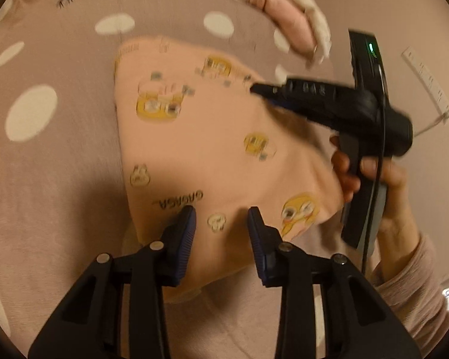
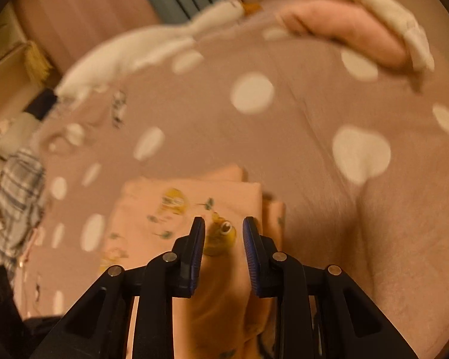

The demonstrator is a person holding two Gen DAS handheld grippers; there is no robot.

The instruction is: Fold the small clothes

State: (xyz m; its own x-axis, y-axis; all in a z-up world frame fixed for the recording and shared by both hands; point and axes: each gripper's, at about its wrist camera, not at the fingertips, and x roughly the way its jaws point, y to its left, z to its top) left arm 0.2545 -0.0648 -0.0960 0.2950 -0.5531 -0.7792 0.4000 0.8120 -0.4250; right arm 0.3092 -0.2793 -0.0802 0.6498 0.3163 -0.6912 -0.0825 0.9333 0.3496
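Left gripper [image 1: 221, 220] hangs with jaws apart over the near edge of the peach garment [image 1: 212, 137]; right gripper [image 2: 223, 230] is likewise apart above its folded corner. Both hold nothing. The fold looks nearly made; next likely calls for pressing flat or regrasping an edge.

We see the peach garment [image 2: 191, 209] smeared by motion blur, its near end hidden behind the right gripper [image 2: 223, 227]; folded clothes [image 2: 359, 27] beyond blur, cut off at the frame's top.
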